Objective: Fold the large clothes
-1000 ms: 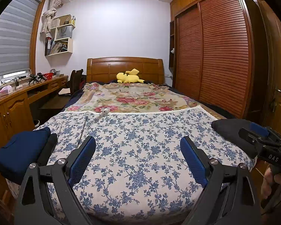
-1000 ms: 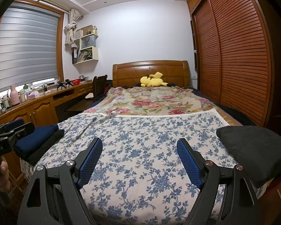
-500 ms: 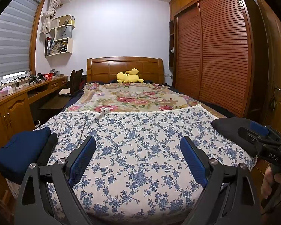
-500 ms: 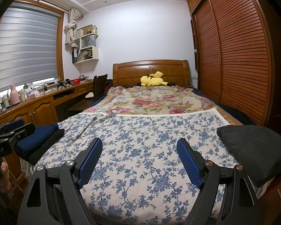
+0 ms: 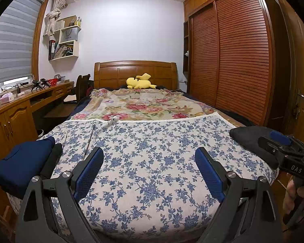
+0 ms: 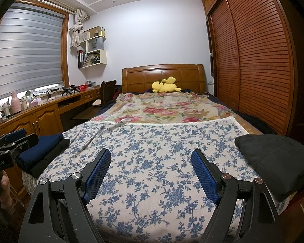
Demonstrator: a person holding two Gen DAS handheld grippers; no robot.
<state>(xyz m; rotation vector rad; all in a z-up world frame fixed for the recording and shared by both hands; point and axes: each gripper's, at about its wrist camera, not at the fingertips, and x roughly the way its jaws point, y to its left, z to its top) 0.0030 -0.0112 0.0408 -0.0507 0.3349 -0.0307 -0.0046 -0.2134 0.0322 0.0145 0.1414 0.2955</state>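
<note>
A dark grey garment [image 5: 251, 141] lies bunched at the bed's near right corner; it also shows in the right wrist view [image 6: 273, 162]. A folded navy garment [image 5: 20, 162] rests on a folded black one [image 5: 52, 158] at the near left corner; both show in the right wrist view, navy [image 6: 40, 147] on black [image 6: 48, 160]. My left gripper [image 5: 149, 170] is open and empty above the blue floral sheet [image 5: 148, 141]. My right gripper [image 6: 151, 172] is open and empty over the same sheet [image 6: 152, 139].
A flowered blanket [image 5: 143, 105] and a yellow plush toy [image 5: 139, 82] lie further up the bed. A wooden desk [image 5: 20, 103] and chair [image 6: 106, 92] run along the left. A slatted wardrobe [image 5: 233, 60] stands on the right. A white strap [image 5: 109, 122] lies on the sheet.
</note>
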